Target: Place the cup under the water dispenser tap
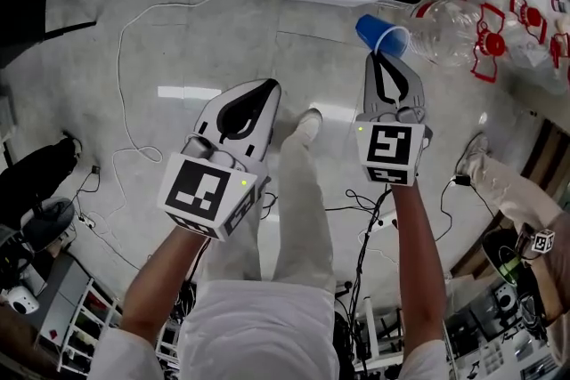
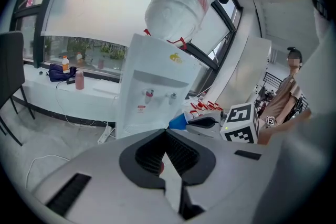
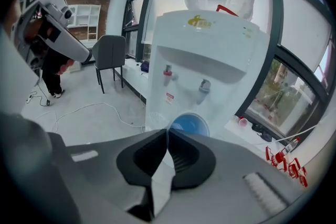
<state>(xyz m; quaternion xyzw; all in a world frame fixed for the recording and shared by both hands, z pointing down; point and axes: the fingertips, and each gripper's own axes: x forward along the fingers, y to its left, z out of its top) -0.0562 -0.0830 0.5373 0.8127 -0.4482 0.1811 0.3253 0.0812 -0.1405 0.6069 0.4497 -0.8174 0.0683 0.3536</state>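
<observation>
Right gripper view.

- **Item:** cup (image 3: 190, 126), blue, pinched by its rim at the very tips of the right gripper (image 3: 167, 131). The jaws are narrow on its wall.
- **Position:** just ahead of the fingers, seen against the lower front of the water dispenser (image 3: 210, 55). It sits lower in the picture than the two taps, with the red tap (image 3: 168, 73) to the left and the grey tap (image 3: 203, 85) to the right.
- **Axis:** tipped, not upright. The mouth is turned back toward the gripper and the base points at the dispenser. It probably needs righting before it can go in under a tap.
- **Nearer hand:** the right, which carries it.
- **Left gripper** (image 2: 165, 131)**:** jaws together with nothing between them, held off to the side, apart from the cup.
- **Writing:** a yellow emblem (image 3: 202, 22) on the dispenser's top panel and a small red sticker (image 3: 169, 97) under the red tap, both too small to read. No brand is legible.
</observation>
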